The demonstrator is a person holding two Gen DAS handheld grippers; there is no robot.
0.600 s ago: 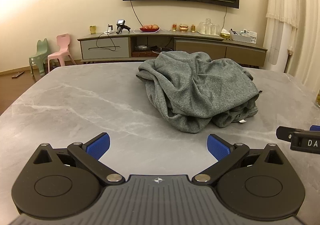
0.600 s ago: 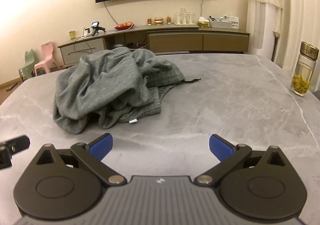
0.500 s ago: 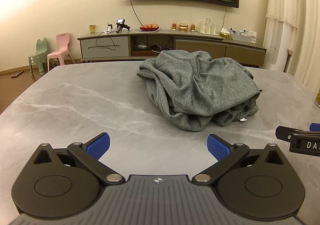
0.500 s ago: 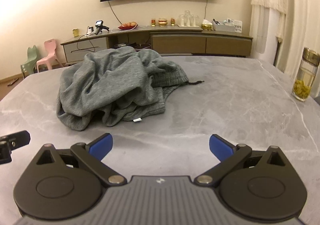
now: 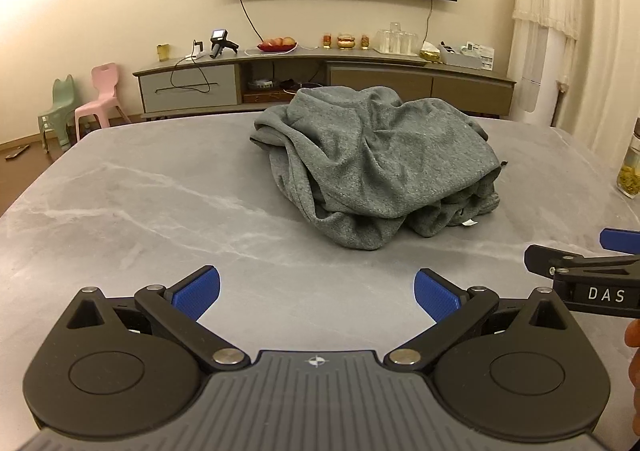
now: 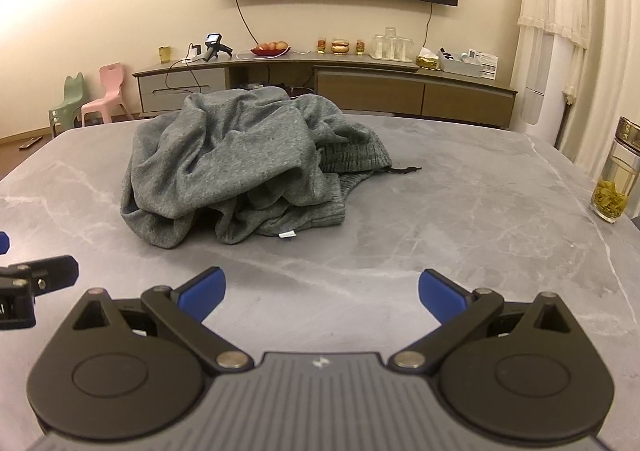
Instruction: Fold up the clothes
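Crumpled grey knit garment point(image 5: 376, 167) sits bunched mid grey marble tabletop point(image 5: 140, 203); left tool point(image 5: 316, 293) and right tool point(image 6: 320, 295) hang short, both spread wide, presumably ready to grab edges.

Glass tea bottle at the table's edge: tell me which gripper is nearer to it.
Right. The right gripper has the tea bottle ahead on its right; the left gripper sits farther left, beyond the right one.
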